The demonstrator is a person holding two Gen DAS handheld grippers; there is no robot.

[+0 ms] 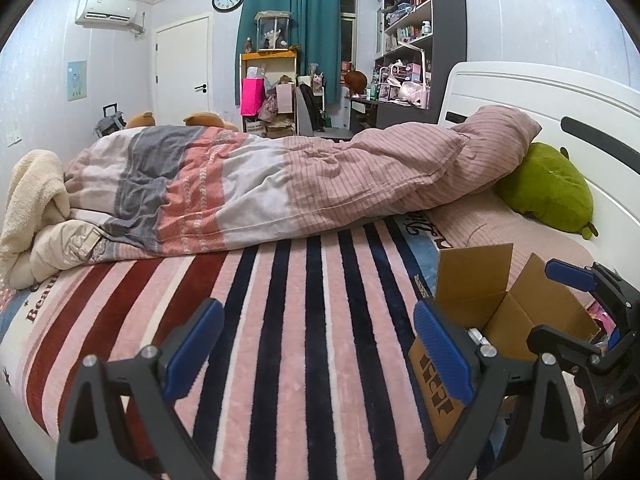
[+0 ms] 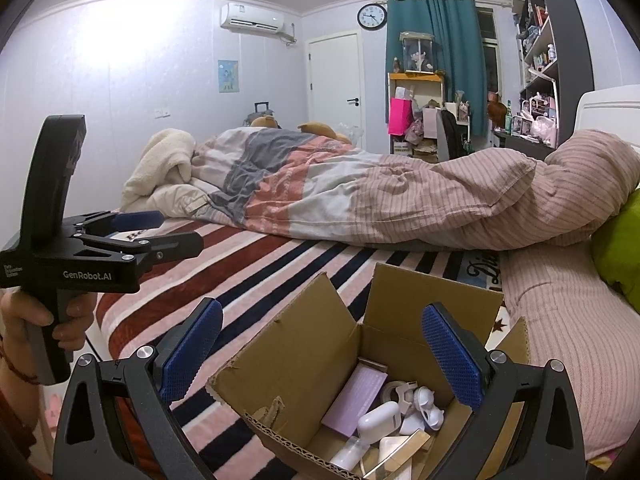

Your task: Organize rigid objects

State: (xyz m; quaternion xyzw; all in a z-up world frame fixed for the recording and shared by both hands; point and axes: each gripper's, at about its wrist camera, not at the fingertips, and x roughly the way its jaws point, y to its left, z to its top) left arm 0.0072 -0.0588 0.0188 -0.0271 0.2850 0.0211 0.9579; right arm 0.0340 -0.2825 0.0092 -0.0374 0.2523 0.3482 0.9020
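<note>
Left wrist view: left gripper fingers spread wide, nothing between, over striped blanket. Cardboard box just right of right finger, flaps up.

Right wrist view: right gripper spread wide, empty, above open cardboard box; white and lilac items inside, below fingers. Left gripper far left, spread.

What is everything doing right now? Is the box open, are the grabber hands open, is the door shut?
Brown cardboard box: flaps open, small things inside.
Left gripper: open, holding nothing, over the striped blanket.
Right gripper: open, holding nothing, above the box.
White door: shut.
Teal curtain: drawn partly across the window.
Pink striped duvet: bunched up on the bed.
</note>
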